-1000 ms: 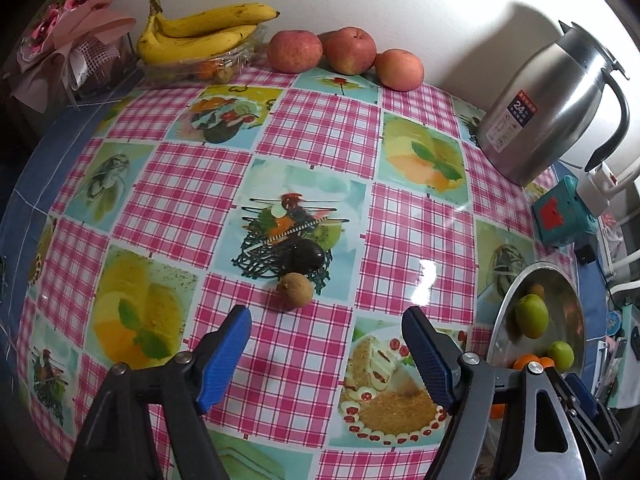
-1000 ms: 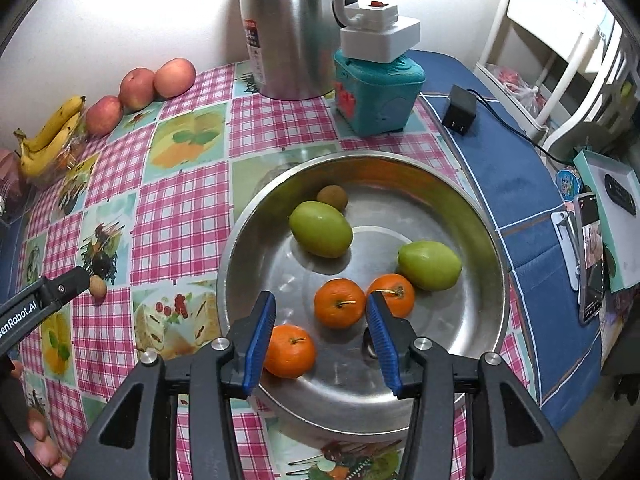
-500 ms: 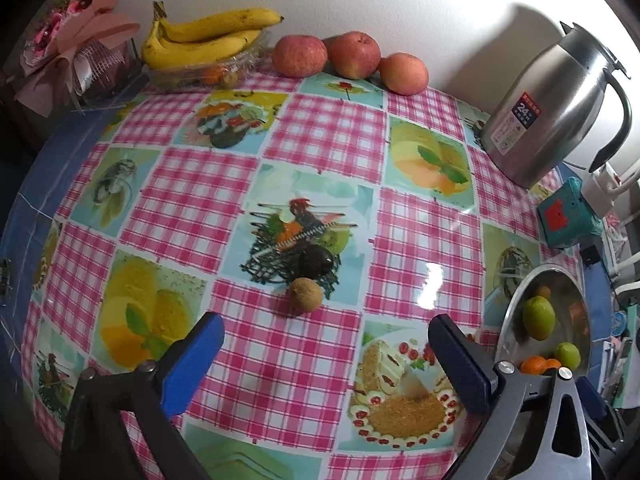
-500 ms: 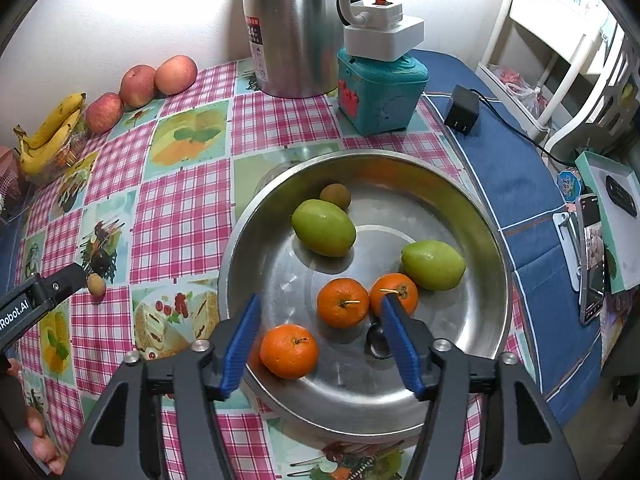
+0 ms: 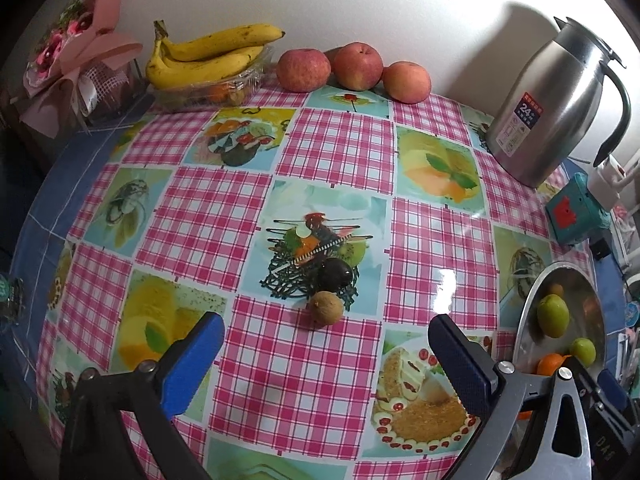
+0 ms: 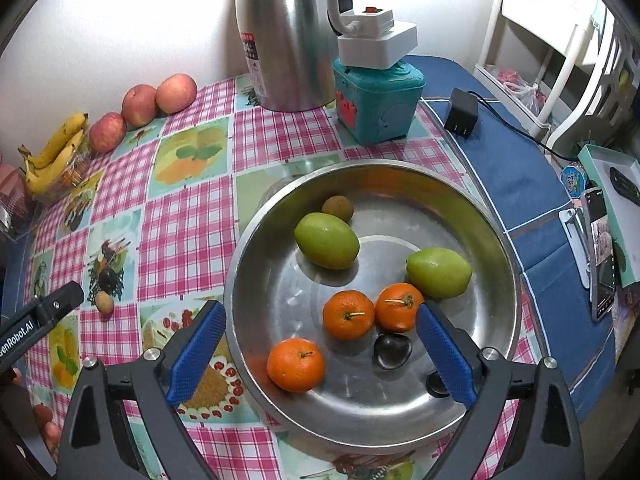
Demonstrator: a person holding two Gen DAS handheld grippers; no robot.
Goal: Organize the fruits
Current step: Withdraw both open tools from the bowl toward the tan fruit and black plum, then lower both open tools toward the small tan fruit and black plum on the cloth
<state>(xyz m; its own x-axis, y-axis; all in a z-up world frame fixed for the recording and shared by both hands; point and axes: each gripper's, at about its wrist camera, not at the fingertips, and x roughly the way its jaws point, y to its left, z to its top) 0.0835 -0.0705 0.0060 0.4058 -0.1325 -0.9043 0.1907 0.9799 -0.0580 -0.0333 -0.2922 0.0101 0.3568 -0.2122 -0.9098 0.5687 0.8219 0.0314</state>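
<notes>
Dark plum [image 6: 392, 351] in steel bowl [image 6: 496, 240] only right view shows

Bowl [image 5: 524, 320] running behind the right gripper [image 5: 600, 412] in the left view, box contents [image 5: 216, 94] under bananas [image 5: 200, 60] blurring, bouquet [image 5: 60, 60] darkening at the edge.

steel kettle [image 5: 556, 108] (upright), bouquet [image 5: 76, 64]

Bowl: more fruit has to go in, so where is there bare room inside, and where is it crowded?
The bowl is bare along its far right wall, past the right green fruit, and at the near rim. The near middle is crowded: three oranges and a dark fruit cluster there.
</notes>
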